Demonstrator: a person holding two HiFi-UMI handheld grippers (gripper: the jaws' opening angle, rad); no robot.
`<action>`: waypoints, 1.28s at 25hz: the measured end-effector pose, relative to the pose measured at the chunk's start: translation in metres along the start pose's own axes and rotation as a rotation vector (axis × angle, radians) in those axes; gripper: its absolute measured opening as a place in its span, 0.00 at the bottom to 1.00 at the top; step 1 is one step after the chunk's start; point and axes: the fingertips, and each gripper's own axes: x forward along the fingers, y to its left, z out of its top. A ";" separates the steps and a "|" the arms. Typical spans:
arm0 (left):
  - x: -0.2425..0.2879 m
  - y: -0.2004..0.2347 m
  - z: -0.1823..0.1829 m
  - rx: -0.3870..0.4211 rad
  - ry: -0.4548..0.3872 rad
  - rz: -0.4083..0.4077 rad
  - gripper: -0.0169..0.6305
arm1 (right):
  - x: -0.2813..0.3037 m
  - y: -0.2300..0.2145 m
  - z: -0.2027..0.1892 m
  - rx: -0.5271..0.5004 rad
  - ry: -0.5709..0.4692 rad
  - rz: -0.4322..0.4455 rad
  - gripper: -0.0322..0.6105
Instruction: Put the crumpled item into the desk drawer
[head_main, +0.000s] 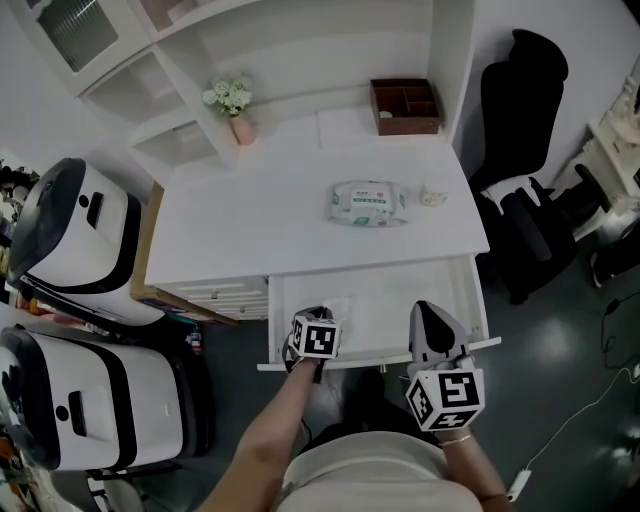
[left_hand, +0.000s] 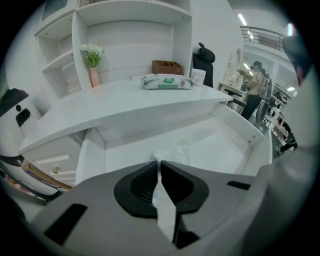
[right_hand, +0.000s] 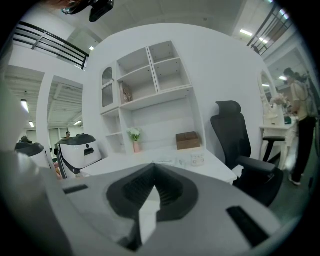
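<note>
While the white desk (head_main: 260, 230) takes up most of the head view, its drawer (head_main: 400, 290) is seen pulled fully out toward the near side, with a bare white floor. A pack of wet wipes (head_main: 368, 203) is left on the desktop, well apart from the work.

The left gripper (left_hand: 159, 161) is held over the near left part of the drawer, tilted down into it. Its jaws are drawn almost together, with only a thin slit between them, and the crumpled item (left_hand: 172, 150) appears to be pinched at their tips. The right gripper (right_hand: 154, 166) is held just outside the drawer front at the near right, with its jaws closed tip to tip and nothing between them.

The item is seen as a pale, filmy wad sticking out beyond the left tips, just above the drawer floor. Two risks can be judged. So light a wad could cling to a pad when the jaws are parted. Released this close to the near edge, it could also be lifted back out with the gripper.

No clear long axis can be made out. The wad seems to be stretched slightly along the gripper's own line, toward the far right of the drawer.
</note>
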 end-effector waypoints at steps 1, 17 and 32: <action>0.002 0.000 0.000 0.001 0.011 0.001 0.05 | -0.001 -0.001 -0.001 0.000 0.002 -0.001 0.05; 0.035 -0.001 -0.017 0.091 0.229 -0.012 0.05 | -0.003 -0.011 -0.009 0.004 0.031 -0.008 0.05; 0.044 0.003 -0.020 0.023 0.235 -0.021 0.21 | 0.005 -0.016 -0.019 0.024 0.066 0.008 0.05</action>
